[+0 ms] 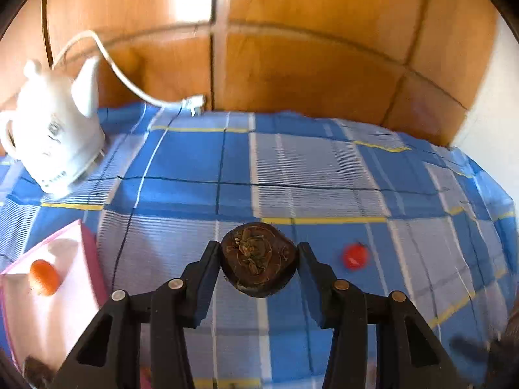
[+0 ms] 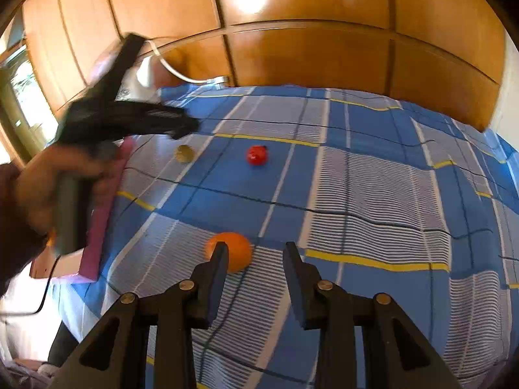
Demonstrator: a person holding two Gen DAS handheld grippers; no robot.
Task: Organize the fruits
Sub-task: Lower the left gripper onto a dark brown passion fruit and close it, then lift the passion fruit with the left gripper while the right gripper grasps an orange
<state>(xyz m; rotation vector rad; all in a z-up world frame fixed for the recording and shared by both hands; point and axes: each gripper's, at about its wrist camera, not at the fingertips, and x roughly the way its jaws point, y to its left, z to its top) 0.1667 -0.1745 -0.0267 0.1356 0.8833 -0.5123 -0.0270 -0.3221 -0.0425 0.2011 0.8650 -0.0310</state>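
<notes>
The left hand-held gripper, black and two-fingered, has its pads drawn in against both flanks of a dark brown, rough-skinned round fruit, its scarred end facing the camera; the left pad touches, the right sits at the skin, so the fruit reads as pinched and apparently clear of the blue, white and yellow checked bedspread. From this gripper, the shallow pink-rimmed white tray lies at about nine o'clock, close by, already holding a small orange fruit; that leftward line looks like the one the carry turns on. A small red tomato-like fruit sits at three o'clock, just beside the right finger. A white plastic electric kettle stands well off at eleven o'clock.

The right hand-held gripper hangs with its fingers spread and nothing between them; a larger orange round fruit lies at its eleven o'clock, partly behind the left finger. In that view the person's left hand grips its tool beside the tray's pink edge, nearer the tray than the right
</notes>
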